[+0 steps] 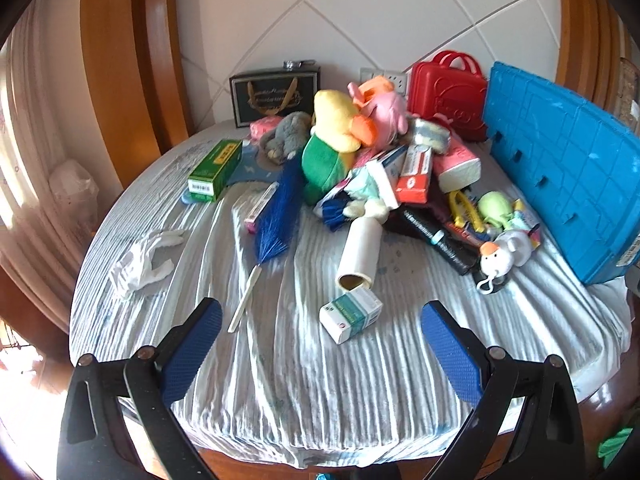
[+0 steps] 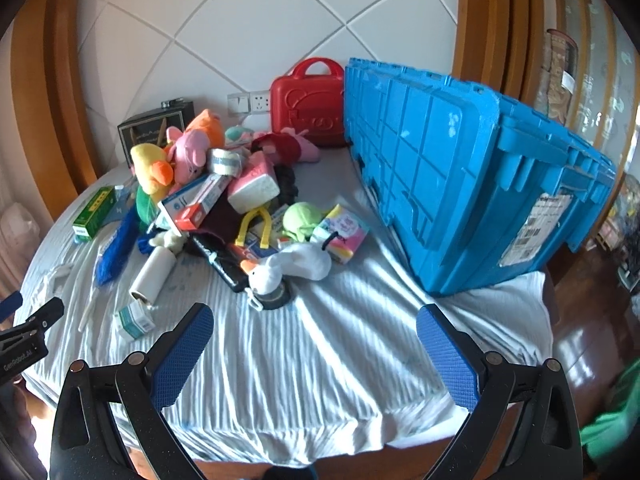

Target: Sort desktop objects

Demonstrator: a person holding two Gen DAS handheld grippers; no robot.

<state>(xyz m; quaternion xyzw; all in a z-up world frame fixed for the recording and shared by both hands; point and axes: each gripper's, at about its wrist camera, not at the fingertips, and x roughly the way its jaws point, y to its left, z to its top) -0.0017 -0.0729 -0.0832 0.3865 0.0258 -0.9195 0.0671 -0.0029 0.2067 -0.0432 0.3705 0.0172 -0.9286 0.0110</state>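
Note:
A pile of objects lies on a round table under a striped cloth point(image 1: 304, 380). It includes a yellow-green plush duck point(image 1: 332, 140), a pink plush point(image 1: 384, 110), a white roll point(image 1: 358, 254), a small teal-white box point(image 1: 350, 314), a blue brush point(image 1: 280, 208), a green box point(image 1: 216, 170) and a white goose toy point(image 2: 288, 266). A blue crate point(image 2: 460, 176) lies on its side at the right. My left gripper point(image 1: 322, 316) is open and empty, just before the teal-white box. My right gripper point(image 2: 314, 320) is open and empty over bare cloth.
A red plastic case point(image 2: 308, 106) and a dark gift bag point(image 1: 276, 94) stand at the back by the wall. A crumpled white bag point(image 1: 140, 264) lies at the left. The left gripper's tip point(image 2: 28, 336) shows at the right wrist view's left edge.

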